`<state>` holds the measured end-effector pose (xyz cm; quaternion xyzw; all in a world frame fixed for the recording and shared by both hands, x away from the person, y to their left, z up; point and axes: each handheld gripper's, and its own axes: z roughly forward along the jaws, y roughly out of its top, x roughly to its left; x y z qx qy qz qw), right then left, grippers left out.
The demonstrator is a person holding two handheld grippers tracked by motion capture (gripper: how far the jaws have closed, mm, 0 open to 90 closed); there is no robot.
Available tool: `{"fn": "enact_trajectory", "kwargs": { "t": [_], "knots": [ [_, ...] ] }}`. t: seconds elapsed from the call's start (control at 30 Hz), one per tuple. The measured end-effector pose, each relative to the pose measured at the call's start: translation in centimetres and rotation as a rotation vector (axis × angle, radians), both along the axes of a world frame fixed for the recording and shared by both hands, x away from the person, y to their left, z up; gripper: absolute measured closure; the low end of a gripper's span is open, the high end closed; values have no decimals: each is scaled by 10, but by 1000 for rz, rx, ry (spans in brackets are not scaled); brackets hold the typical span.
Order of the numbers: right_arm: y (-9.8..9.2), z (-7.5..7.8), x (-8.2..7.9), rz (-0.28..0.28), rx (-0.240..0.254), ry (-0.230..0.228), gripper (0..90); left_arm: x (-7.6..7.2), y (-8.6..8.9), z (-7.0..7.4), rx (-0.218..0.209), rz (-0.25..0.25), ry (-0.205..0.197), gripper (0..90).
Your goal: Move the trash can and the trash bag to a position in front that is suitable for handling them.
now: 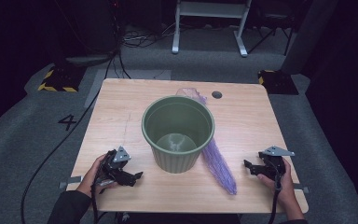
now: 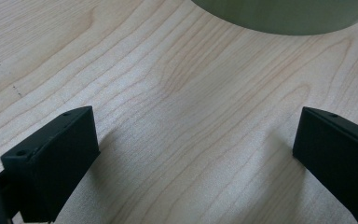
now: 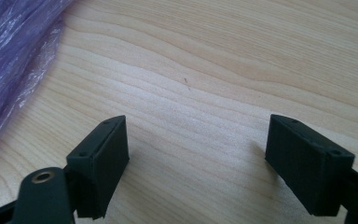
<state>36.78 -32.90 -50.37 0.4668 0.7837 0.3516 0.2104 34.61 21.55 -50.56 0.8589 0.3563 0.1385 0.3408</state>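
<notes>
1. High view: a light wooden table [image 1: 242, 130] takes up the middle of the frame, and a green ribbed bucket [image 1: 178, 133] stands upright at its centre, open and with nothing visible inside.
2. A purple plastic bag [image 1: 218, 161] lies as a long crumpled strip along the bucket's right side. It runs from behind the rim at upper centre down to the lower centre-right of the frame and touches the bucket's wall.
3. A small dark round hole [image 1: 216, 94] sits in the tabletop near the far edge, just right of the bag's upper end.
4. The left gripper [image 1: 137, 176] is at the lower left of the frame, held in the person's left hand [image 1: 92, 173], low over the table and just left of the bucket's base. A cable trails from it off the bottom edge.
5. The right gripper [image 1: 245, 164] is at the lower right, held in the right hand [image 1: 279, 179], pointing toward the bag but apart from it.
6. Left gripper view: the two black jaws are spread wide, at the lower left and lower right corners, with bare wood grain between them. The bucket's [image 2: 284, 16] green base curves across the top of the frame.
7. Right gripper view: the jaws are likewise spread wide over bare wood. The purple bag [image 3: 14, 56] fills the upper left corner, clear of the jaws.
</notes>
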Motion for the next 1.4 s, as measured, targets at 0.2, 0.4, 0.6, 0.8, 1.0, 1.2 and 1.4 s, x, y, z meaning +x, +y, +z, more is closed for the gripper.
{"fn": "enact_trajectory", "kwargs": {
  "t": [0.2,0.4,0.6,0.8,1.0,1.2,1.4],
  "knots": [
    [1,0,0,17,-2,-1,206,0,-4,0,-4,28,4,0],
    [4,2,-3,87,-8,-18,205,-4,-5,0,1,30,-2,1],
    [13,14,-12,171,53,-42,268,-5,-4,0,2,6,-3,1],
    [40,32,-23,368,53,-98,515,-5,-4,0,0,4,-1,1],
    [64,25,-29,515,14,-62,612,-5,-4,0,1,-4,1,0],
    [83,16,-35,596,-31,-30,693,-5,-4,0,1,-4,1,0],
    [99,11,-43,650,-46,-11,720,-5,-5,0,2,-4,1,1]
  ]
}}
